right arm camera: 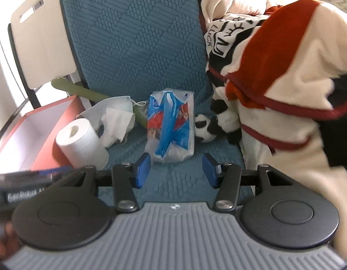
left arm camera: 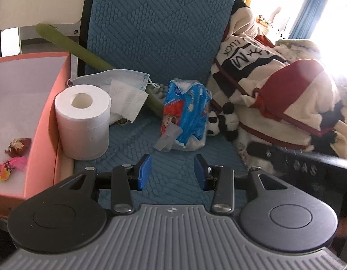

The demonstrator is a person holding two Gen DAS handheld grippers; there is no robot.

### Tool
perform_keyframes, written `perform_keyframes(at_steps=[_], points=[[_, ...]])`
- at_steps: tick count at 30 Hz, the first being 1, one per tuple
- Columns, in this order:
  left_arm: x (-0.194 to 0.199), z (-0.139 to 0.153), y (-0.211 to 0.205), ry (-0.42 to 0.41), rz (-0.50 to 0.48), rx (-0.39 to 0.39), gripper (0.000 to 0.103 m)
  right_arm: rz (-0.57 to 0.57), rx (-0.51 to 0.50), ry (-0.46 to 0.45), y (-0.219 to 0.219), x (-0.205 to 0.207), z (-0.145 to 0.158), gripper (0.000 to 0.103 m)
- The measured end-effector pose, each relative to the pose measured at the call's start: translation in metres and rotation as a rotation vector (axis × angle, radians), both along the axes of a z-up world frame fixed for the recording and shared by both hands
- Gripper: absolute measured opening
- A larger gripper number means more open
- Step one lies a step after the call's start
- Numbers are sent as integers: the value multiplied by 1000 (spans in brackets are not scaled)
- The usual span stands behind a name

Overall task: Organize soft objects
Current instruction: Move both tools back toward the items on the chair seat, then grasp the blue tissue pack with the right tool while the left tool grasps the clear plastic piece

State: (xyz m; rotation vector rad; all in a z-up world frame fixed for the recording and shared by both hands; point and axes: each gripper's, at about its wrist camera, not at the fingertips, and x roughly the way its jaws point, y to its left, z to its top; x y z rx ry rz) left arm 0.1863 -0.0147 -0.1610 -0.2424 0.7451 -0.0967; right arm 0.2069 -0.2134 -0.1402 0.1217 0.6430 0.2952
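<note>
Progress on the tidying is judged to be slight: most of the soft things are seen lying loose on the blue quilted seat (left arm camera: 137,135), and only 2 or 3 small items, among them a feathery pink toy (left arm camera: 13,164), are seen inside the pink box (left arm camera: 45,121) at the left edge of the left wrist view. Near the centre of both views a blue and red tissue pack (left arm camera: 186,112) is lying lengthwise on the seat, with a small panda plush (left arm camera: 220,121) just to its right, touching the heaped red, cream and black garment (left arm camera: 285,94) that fills the right side. To the left of centre a toilet roll (left arm camera: 83,121) is standing upright against the box wall, and behind it a crumpled tissue (left arm camera: 128,99) and a blue face mask (left arm camera: 119,76) are draped over a green stick (left arm camera: 72,47) that leans toward the upper left. The left gripper (left arm camera: 173,171) is held partly open above the seat at lower centre, with nothing between its blue pads (left arm camera: 144,171); the tissue pack lies just beyond them, apart. The right gripper (right arm camera: 176,168) is likewise seen partly open and empty, aimed at the same pack (right arm camera: 171,126). Pack, panda, roll, tissue, mask and garment are all judged to be left to sort.
</note>
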Motion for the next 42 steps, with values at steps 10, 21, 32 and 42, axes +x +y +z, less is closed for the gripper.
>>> perform_keyframes(at_steps=[10, 21, 32, 42], points=[[53, -29, -7, 29, 6, 39, 48, 32, 103, 49, 9, 72, -17, 54], [106, -72, -12, 63, 26, 26, 48, 102, 198, 197, 25, 137, -45, 54], [136, -95, -17, 73, 24, 39, 48, 104, 295, 316, 23, 164, -63, 48], [148, -102, -25, 84, -3, 5, 46, 103, 256, 365, 34, 173, -74, 30]])
